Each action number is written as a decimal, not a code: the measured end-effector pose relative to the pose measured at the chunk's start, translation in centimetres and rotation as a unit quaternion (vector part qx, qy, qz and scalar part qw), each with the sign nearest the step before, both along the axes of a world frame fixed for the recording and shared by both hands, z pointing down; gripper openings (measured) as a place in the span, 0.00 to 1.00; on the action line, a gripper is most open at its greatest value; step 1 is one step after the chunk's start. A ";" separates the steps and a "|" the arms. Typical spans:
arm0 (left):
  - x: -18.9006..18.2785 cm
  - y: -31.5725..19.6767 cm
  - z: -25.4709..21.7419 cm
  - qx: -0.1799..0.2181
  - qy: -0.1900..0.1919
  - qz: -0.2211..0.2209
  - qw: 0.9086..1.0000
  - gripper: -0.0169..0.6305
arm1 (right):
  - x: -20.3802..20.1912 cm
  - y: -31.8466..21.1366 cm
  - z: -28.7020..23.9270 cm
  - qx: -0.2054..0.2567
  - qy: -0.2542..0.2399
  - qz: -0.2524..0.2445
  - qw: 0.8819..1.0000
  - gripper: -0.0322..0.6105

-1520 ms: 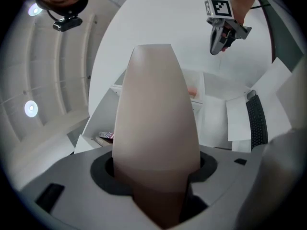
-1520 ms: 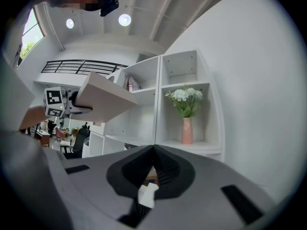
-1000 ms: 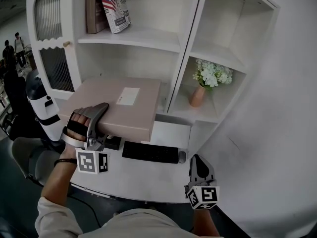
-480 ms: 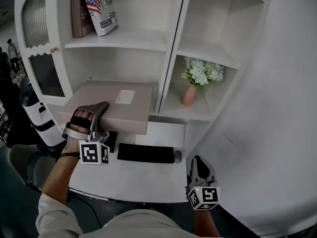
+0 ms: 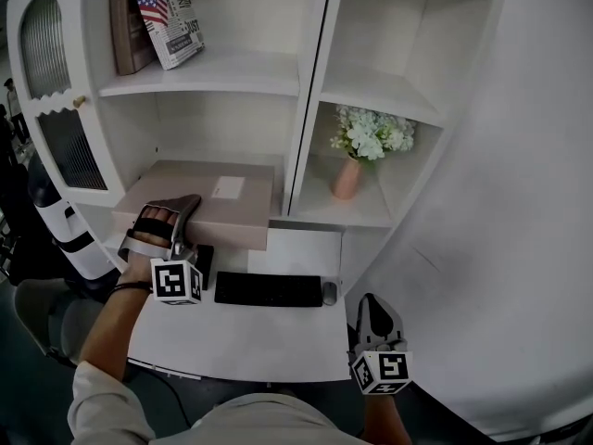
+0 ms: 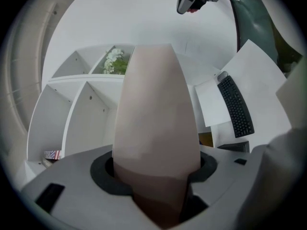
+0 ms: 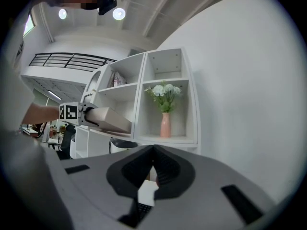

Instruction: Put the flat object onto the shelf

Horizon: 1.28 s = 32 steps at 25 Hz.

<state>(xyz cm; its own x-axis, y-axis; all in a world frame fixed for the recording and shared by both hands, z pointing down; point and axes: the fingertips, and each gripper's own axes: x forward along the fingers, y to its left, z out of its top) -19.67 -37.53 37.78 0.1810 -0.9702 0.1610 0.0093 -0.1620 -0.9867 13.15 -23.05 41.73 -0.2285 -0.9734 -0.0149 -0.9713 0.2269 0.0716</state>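
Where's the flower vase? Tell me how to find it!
Look at the big white shelf unit behind the desk. In its right column, the lower cubby holds a small pink vase, the only thing here with white flowers in it.

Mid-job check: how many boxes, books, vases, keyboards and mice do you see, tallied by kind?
Box: 1
Books: 2
Vase: 1
Keyboard: 1
Mouse: 1
Total: 6

A black keyboard and mouse lie side by side on a white desk; a pink vase holds flowers.
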 end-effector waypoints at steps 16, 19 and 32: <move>0.5 -3.0 2.8 -0.028 -0.016 0.001 0.999 0.49 | 0.4 -2.2 0.9 -0.013 0.001 -0.001 1.000 0.05; 0.4 -3.6 3.6 -0.038 -0.019 -0.003 0.999 0.51 | 0.5 -2.4 1.0 -0.014 0.000 -0.002 1.000 0.05; 0.5 -5.2 6.7 -0.134 -0.028 -0.004 0.991 0.61 | 1.3 -2.7 1.6 -0.022 -0.004 0.000 1.000 0.05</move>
